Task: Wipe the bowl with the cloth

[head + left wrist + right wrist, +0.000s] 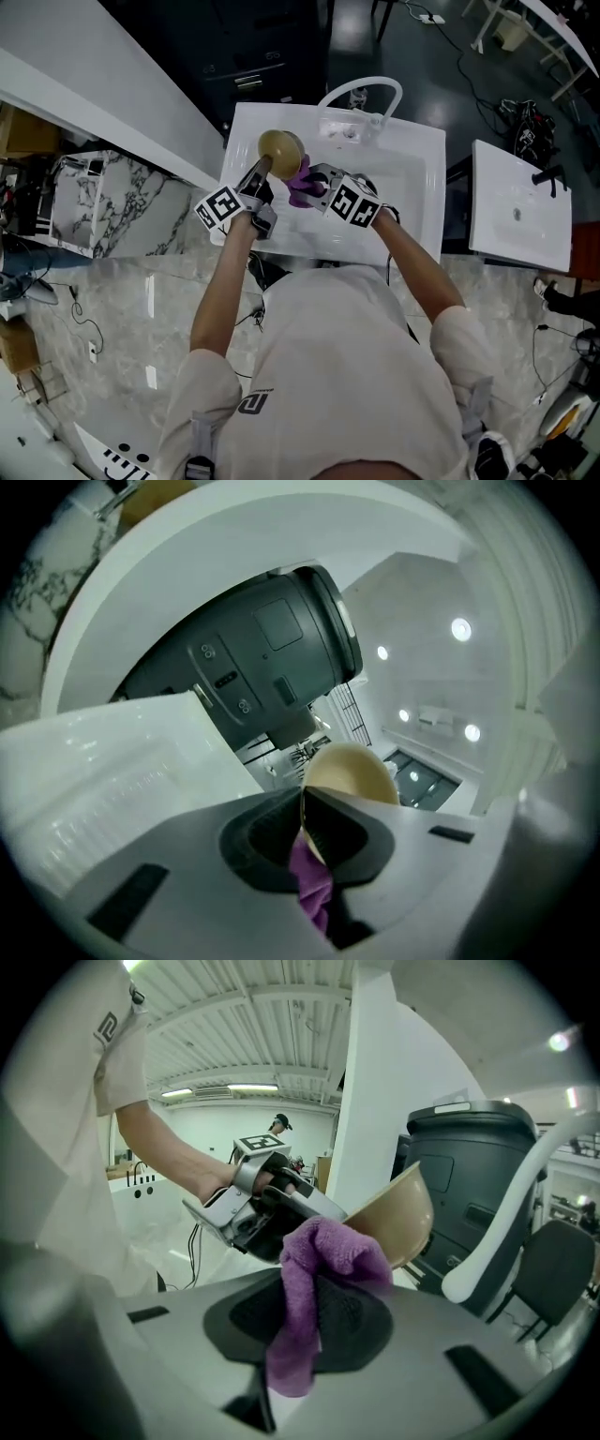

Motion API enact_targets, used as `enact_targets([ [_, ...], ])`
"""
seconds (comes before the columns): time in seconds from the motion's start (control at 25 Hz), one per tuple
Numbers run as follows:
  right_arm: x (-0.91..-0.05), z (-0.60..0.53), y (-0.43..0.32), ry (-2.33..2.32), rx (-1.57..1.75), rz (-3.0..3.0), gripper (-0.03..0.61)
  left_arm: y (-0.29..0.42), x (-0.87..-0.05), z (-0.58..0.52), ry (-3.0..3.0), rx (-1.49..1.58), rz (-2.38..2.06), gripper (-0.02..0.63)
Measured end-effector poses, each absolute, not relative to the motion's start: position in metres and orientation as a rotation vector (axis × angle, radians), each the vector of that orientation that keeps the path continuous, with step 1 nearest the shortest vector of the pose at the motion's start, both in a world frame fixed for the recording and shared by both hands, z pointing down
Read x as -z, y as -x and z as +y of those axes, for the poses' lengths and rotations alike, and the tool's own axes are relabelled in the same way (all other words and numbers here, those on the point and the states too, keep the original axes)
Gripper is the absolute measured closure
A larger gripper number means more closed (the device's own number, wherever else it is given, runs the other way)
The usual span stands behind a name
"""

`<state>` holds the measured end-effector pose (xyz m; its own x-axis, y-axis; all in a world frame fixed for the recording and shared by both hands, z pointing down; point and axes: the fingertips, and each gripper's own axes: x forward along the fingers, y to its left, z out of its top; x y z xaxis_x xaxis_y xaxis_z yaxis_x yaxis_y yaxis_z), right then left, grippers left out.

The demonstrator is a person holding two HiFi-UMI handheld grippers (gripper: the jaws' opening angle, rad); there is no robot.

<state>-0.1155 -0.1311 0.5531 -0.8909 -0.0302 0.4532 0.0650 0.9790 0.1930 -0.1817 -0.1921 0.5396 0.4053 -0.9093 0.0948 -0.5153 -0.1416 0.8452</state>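
Note:
A tan bowl (281, 150) is held on edge over the white sink (417, 187). My left gripper (264, 167) is shut on its rim; in the left gripper view the thin rim (304, 819) stands between the jaws and the bowl (354, 771) rises beyond. My right gripper (314, 184) is shut on a purple cloth (302, 184) that presses against the bowl's side. In the right gripper view the cloth (323, 1260) bunches over the jaws, with the bowl (398, 1213) and the left gripper (267, 1206) just behind it. A purple fold (314, 892) shows below the left jaws.
A white arched faucet (361, 94) stands at the sink's far edge, close to the bowl. A second white basin (520, 211) sits to the right, and a marble-patterned block (103, 202) to the left. A dark grey bin (469, 1185) stands beyond the sink.

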Motion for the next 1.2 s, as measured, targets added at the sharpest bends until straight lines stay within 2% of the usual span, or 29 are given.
enact_targets([
  [0.12,-0.553,-0.123,0.121,0.045,0.266,-2.698,0.518,0.153,-0.518,-0.19,-1.797,0.749,-0.966,0.595],
  [0.32,-0.555,-0.12,0.127,0.037,0.2,-2.753,0.518,0.134,-0.515,-0.175,-1.751,0.761,-0.775,0.595],
  [0.52,-0.535,-0.125,0.123,0.03,0.405,-2.757,0.518,0.125,-0.498,-0.154,-1.798,0.743,-0.648,0.595],
  [0.68,-0.528,-0.127,0.123,0.047,0.576,-2.7,0.517,0.127,-0.492,-0.141,-1.807,0.731,-0.589,0.595],
  [1.2,-0.496,-0.168,0.106,-0.034,0.767,-2.62,0.517,0.111,-0.516,-0.118,-1.818,0.595,-0.558,0.593],
])
